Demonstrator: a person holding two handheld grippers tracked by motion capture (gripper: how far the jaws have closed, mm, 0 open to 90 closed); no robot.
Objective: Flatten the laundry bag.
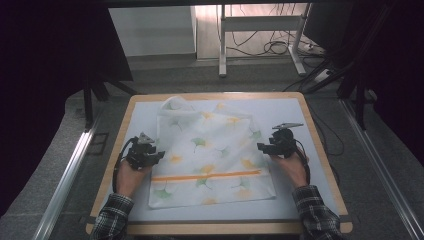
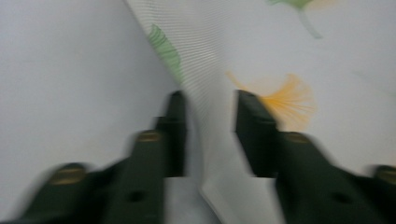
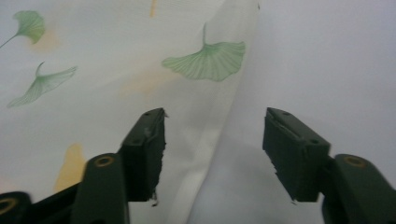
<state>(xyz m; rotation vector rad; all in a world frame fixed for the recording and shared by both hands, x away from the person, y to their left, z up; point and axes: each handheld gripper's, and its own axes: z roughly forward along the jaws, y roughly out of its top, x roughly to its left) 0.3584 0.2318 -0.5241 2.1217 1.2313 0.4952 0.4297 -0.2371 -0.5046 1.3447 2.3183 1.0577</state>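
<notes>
A white cloth [image 1: 210, 150] printed with green and yellow ginkgo leaves and one orange stripe lies spread on the pale table top [image 1: 140, 115], its far left corner rumpled. My left gripper [image 1: 159, 154] is at the cloth's left edge. In the left gripper view its jaws [image 2: 210, 100] stand apart over that edge of the cloth [image 2: 327, 60], gripping nothing. My right gripper [image 1: 261, 147] is at the cloth's right edge. Its jaws [image 3: 215, 116] stand wide open, with the hem of the cloth [image 3: 116, 60] running between them, untouched.
The table has a wooden rim [image 1: 320, 150]. Metal rails [image 1: 65, 180] run along the floor on both sides. Behind the table stand a desk frame [image 1: 222, 45], loose cables [image 1: 275, 47] and dark curtains.
</notes>
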